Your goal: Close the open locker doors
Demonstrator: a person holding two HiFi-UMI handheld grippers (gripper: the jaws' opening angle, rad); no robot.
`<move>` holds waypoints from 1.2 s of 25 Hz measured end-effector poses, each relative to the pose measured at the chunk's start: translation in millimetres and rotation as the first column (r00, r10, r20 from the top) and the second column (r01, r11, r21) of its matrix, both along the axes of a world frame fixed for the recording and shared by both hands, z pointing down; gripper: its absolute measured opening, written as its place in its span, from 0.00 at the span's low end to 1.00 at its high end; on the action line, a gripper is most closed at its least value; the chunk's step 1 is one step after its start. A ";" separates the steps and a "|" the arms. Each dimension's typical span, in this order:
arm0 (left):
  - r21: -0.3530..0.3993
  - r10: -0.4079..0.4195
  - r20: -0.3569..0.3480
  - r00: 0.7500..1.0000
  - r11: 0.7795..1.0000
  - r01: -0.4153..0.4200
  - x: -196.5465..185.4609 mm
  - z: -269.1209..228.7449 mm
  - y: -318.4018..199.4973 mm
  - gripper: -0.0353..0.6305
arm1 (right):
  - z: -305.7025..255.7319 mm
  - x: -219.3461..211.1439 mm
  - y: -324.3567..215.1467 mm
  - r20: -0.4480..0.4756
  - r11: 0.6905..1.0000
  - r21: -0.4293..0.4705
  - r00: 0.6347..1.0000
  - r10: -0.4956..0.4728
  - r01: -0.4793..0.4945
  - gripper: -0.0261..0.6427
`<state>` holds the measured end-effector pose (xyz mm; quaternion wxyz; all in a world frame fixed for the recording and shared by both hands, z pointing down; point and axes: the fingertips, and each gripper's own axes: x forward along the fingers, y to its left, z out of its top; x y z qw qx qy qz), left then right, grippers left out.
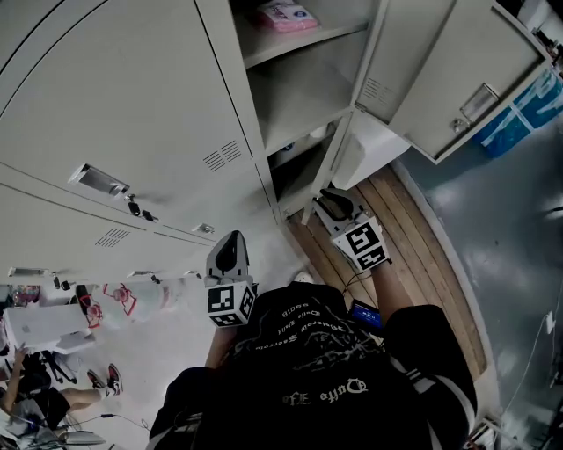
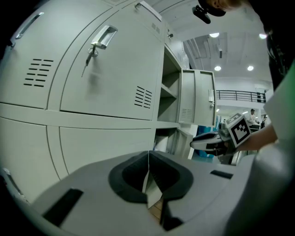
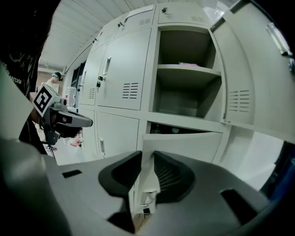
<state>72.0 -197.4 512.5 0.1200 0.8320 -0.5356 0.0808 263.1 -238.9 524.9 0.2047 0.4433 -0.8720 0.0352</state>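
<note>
The upper locker door stands wide open at the top right, swung out over the floor; in the right gripper view the same upper door fills the right side. Below it the lower locker door is ajar. My right gripper is just in front of that lower door's free edge. Its jaws stand a little apart, with the lower door and its latch showing through the gap. My left gripper hangs back by the closed lockers, and its tips meet with nothing between them.
Closed grey lockers fill the left. A pink pack lies on the open locker's shelf. A wooden floor strip runs under the open doors. Blue bins stand behind the upper door. A person sits at lower left.
</note>
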 end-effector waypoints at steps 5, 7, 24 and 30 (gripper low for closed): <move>0.001 -0.051 0.006 0.999 0.999 0.051 -17.0 -1.3 0.1 0.07 | 0.7 -24.3 -20.8 0.007 1.000 0.014 1.000 -0.024 0.024 0.17; 0.001 -0.070 0.008 0.997 0.998 0.070 -23.6 -2.2 -1.0 0.06 | 0.7 -33.0 -30.5 0.006 0.999 0.015 0.999 -0.035 0.035 0.16; -0.011 -0.166 0.026 0.986 0.986 0.166 -54.7 -2.3 -6.9 0.07 | 6.0 -71.1 -90.9 -0.053 0.998 0.035 0.998 -0.045 0.047 0.05; -0.008 -0.175 0.037 0.984 0.984 0.175 -61.0 -4.1 -8.4 0.07 | 11.7 -75.5 -101.8 -0.101 0.999 0.022 0.995 -0.027 0.029 0.05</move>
